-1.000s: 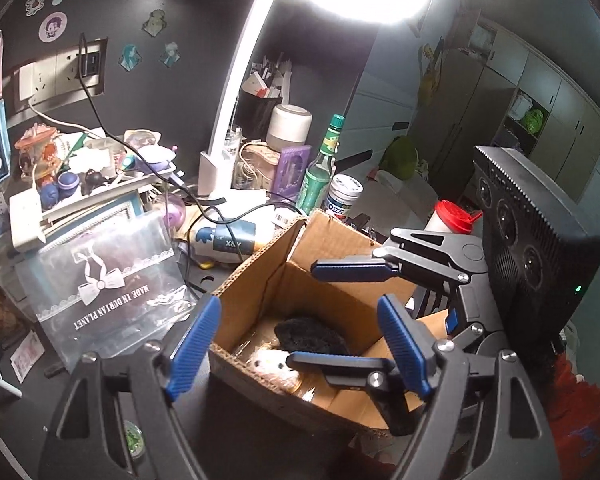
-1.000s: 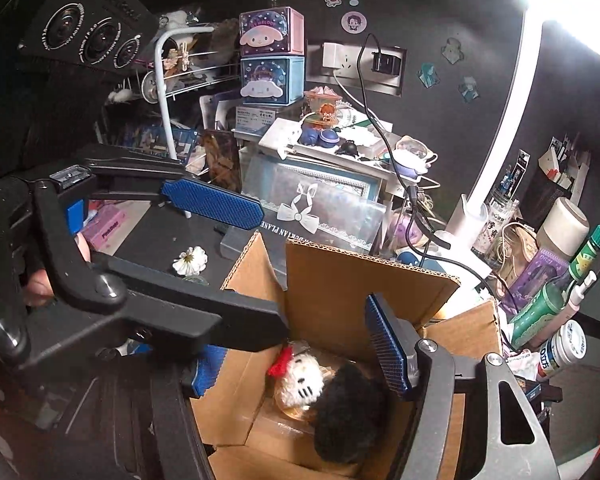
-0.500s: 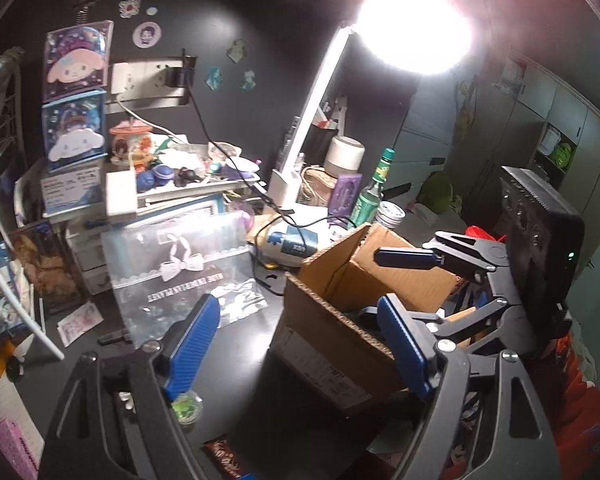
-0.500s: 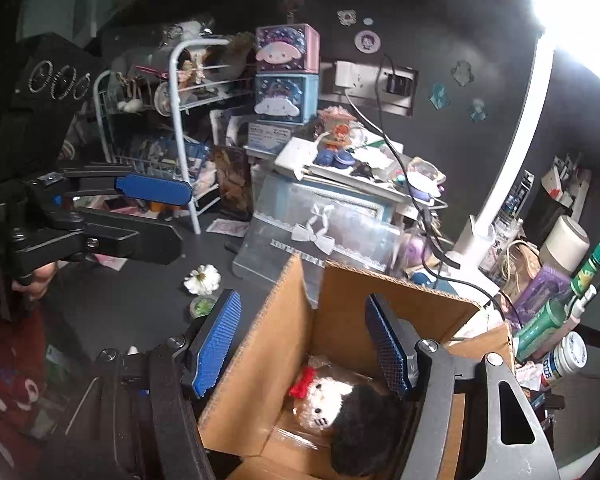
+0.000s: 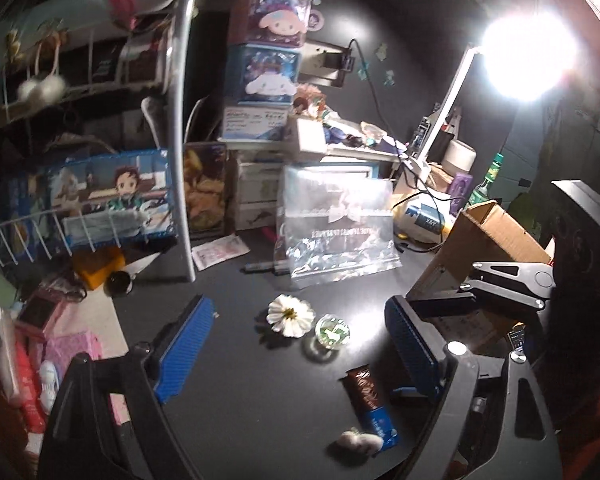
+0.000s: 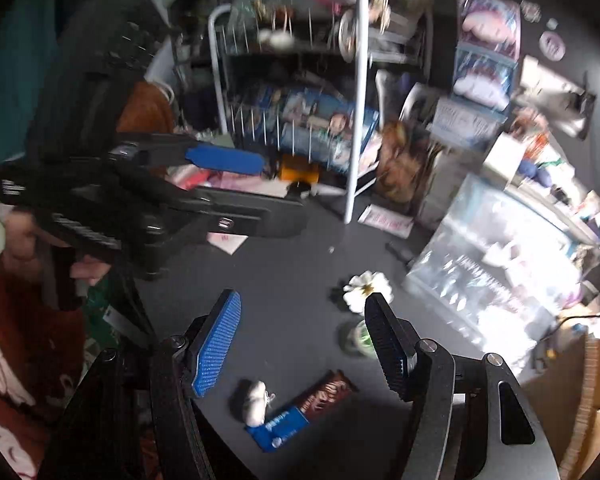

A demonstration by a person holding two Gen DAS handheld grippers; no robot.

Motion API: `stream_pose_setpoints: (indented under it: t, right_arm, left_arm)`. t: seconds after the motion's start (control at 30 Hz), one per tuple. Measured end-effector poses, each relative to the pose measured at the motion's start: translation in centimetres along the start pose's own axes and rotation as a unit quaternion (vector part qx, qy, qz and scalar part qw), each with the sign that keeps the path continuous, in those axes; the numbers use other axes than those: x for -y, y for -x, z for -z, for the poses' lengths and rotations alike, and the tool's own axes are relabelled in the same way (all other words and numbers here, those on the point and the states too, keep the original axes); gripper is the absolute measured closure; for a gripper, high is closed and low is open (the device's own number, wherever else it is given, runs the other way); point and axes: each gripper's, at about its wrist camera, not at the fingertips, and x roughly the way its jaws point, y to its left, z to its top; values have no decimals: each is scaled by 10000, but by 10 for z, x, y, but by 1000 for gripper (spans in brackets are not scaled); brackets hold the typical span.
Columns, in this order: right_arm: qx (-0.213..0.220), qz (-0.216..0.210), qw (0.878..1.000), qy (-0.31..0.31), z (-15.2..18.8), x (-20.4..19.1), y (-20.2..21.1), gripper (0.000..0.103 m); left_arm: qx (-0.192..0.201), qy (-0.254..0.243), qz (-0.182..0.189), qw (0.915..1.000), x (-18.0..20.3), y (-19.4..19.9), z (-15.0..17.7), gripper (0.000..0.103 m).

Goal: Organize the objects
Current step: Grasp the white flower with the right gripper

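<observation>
both grippers swung away from the cardboard box to the dark desk, left gripper and right gripper fingers apart and empty, white flower, small green jar, chocolate bar between them

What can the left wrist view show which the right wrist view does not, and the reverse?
Only the left wrist view shows the lit lamp head and the green bottle. Only the right wrist view shows the person's left hand behind the left gripper. Both show the white flower, the snack bar, the cardboard box and the right gripper, which is open.
</observation>
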Motion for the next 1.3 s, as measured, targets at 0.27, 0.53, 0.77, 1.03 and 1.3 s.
stream_pose_setpoints:
  t: [0.27,0.53,0.77,1.03,1.3]
  right_arm:
    - [-710,523,9950,-464,9,44,-102,41]
    - [-1020,657,9909,-577,7,69,-148,41]
    - [-1048,733,9903,-551,9,73,-158,44]
    - [-901,607,9926,-540,8,68,-147,71]
    - [-472,223,9981,-312,3,33,-99,71]
  left_arm:
    - [-266,413,-100,9987,-43,-24,41,17]
    - [-343,607,-77,9975,-61,-35,48,17]
    - [-406,641,-52,9971,-66,-40,47,17]
    - [-401,599,-13,9974,-61,-39,47,17]
    - [-294,490,254,9980,-39,-22,43,17]
